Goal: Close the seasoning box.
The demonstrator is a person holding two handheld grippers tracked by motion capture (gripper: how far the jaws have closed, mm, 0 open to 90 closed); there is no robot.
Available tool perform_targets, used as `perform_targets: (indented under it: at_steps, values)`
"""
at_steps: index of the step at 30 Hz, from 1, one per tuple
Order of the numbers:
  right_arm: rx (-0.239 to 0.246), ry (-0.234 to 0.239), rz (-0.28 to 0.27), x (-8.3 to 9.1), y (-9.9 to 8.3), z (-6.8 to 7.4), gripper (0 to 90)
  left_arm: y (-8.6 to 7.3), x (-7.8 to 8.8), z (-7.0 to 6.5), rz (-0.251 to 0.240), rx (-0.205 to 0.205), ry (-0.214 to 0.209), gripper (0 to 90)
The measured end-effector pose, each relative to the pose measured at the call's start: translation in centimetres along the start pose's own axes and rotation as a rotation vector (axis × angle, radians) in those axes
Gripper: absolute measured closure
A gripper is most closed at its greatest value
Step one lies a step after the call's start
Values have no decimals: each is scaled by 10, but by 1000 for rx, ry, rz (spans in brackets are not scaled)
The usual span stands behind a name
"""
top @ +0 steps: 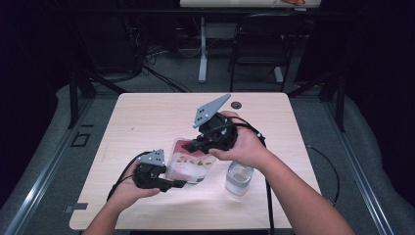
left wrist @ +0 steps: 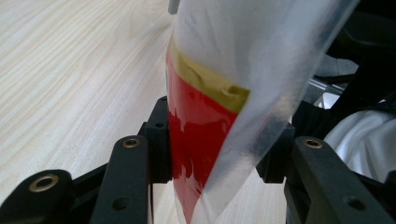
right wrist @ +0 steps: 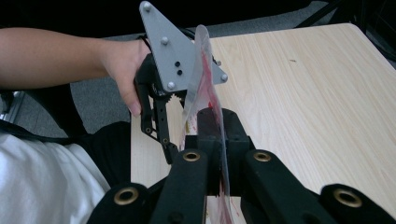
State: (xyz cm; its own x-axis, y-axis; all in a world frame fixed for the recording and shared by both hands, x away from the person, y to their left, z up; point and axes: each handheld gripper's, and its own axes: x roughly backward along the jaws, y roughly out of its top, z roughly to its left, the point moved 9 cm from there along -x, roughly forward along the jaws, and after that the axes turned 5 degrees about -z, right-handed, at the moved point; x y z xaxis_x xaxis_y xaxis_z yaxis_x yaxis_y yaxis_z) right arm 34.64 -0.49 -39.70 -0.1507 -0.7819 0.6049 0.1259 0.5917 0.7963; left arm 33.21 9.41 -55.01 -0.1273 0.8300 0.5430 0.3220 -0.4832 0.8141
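A clear plastic bag (top: 188,164) with red and gold print stands upright near the middle of the table. My right gripper (top: 190,146) comes from the right and is shut on the bag's top edge; in the right gripper view its pads (right wrist: 208,126) pinch the thin film (right wrist: 198,79). My left gripper (top: 178,183) sits low at the bag's left side. In the left gripper view the bag's red lower part (left wrist: 205,130) fills the gap between the jaws, with the pads (left wrist: 159,140) right at its sides and no firm squeeze visible.
A glass of water (top: 239,178) stands just right of the bag, under my right forearm. The wooden table (top: 147,112) has a small round grommet (top: 236,105) near its far edge. A dark chair (top: 259,44) and a table leg stand beyond.
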Motion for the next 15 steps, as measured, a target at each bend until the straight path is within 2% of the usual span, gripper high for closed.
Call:
perform_targets:
  at_steps: [7, 15]
  values:
    - [-18, -21, 5, 5, -11, -2, 885, -2, -1, 0, 48, -9, 28, 585]
    - [-46, -35, -11, 11, -26, -4, 889, -4, 1, -1, 89, -11, 34, 593]
